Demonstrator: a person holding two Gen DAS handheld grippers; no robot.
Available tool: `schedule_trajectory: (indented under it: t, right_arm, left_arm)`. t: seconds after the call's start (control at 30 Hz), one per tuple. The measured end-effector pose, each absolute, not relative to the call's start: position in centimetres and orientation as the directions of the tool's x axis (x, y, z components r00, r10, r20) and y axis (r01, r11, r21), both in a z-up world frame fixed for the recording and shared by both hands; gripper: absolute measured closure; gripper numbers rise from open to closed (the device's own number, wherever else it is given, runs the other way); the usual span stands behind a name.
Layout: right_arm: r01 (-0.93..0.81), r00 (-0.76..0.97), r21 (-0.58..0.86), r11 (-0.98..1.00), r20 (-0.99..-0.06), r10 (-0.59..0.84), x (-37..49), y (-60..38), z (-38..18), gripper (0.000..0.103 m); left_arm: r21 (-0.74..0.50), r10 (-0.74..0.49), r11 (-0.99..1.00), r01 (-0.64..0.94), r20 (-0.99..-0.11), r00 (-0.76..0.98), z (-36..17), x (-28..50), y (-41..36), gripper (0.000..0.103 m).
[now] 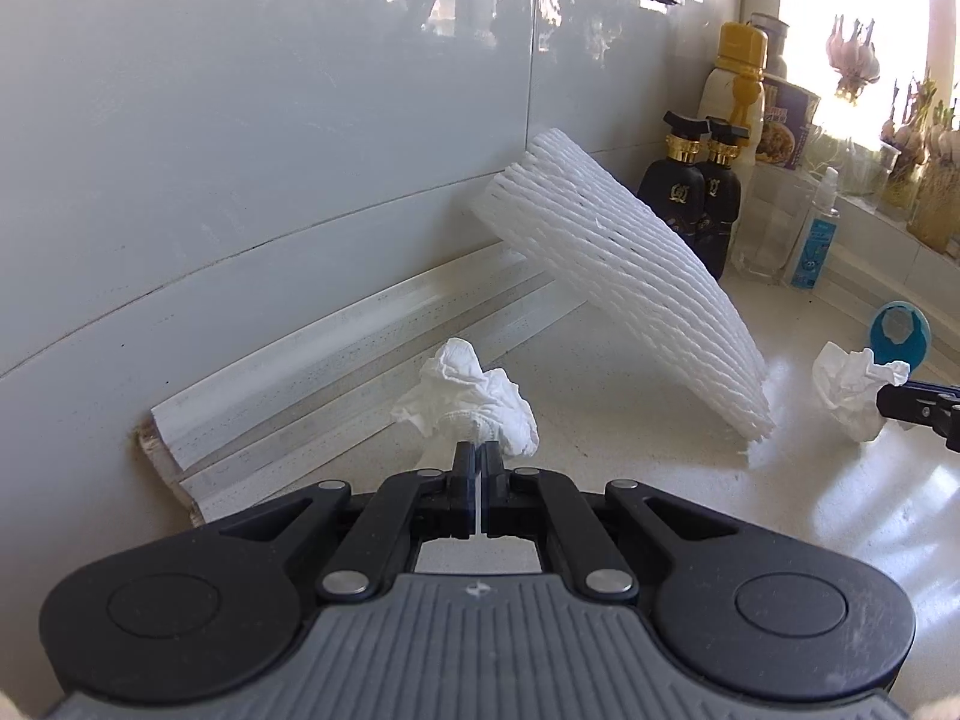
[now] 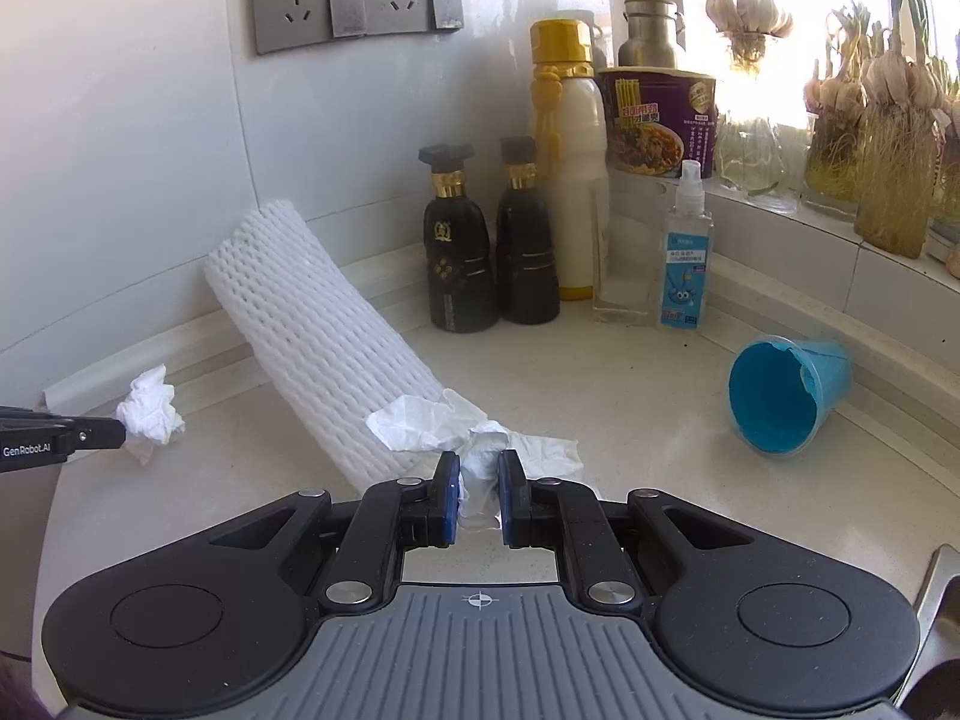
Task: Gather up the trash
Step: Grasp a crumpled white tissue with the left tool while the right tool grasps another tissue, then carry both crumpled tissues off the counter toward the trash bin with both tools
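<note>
foam sleeve leaning on wall, bottles right

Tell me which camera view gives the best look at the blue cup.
The right wrist view. There the blue cup lies on its side on the counter, fully visible, its torn rim and inside facing the camera. In the left wrist view only part of it shows near the right edge, behind a crumpled tissue.

White foam net with a lattice pattern; just beside it, two black bottles with gold collars. Right of the net, a blue cup. Near it, white tissues.
</note>
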State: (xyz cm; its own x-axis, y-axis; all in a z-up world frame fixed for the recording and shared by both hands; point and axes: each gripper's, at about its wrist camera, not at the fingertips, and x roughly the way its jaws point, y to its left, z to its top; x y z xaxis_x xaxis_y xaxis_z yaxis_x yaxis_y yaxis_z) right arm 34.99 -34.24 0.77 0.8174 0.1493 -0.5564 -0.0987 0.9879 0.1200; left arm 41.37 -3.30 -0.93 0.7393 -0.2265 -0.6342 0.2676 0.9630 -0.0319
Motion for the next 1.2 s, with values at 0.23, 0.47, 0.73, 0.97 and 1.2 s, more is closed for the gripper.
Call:
schedule_trajectory:
  t: [0.23, 0.47, 0.73, 0.97, 1.2]
  right_arm:
    - [-0.126, 0.806, 0.101, 0.987, -0.569, 0.161, 32.3, -33.4, 2.0, 0.091]
    - [-0.156, 0.799, 0.093, 0.983, -0.573, 0.181, 29.7, -32.6, 3.0, 0.091]
    - [-0.159, 0.773, 0.075, 0.984, -0.610, 0.172, 27.1, -31.3, 3.6, 0.091]
    - [-0.167, 0.742, 0.076, 0.983, -0.647, 0.176, 24.8, -30.1, 4.1, 0.091]
    - [-0.190, 0.704, 0.102, 0.976, -0.680, 0.208, 22.3, -29.1, 4.3, 0.091]
  left_arm:
    - [-0.024, -0.229, 0.960, 0.278, -0.636, 0.737, 0.2, 38.3, -2.9, 0.102]
    - [-0.026, -0.232, 0.960, 0.279, -0.631, 0.740, 1.3, 35.6, -2.2, 0.102]
    - [-0.035, -0.236, 0.960, 0.279, -0.637, 0.733, 1.7, 32.5, -1.2, 0.102]
    - [-0.063, -0.258, 0.957, 0.285, -0.636, 0.727, 1.9, 29.7, 0.2, 0.102]
    - [-0.094, -0.268, 0.957, 0.275, -0.651, 0.710, 1.4, 26.9, 2.0, 0.102]
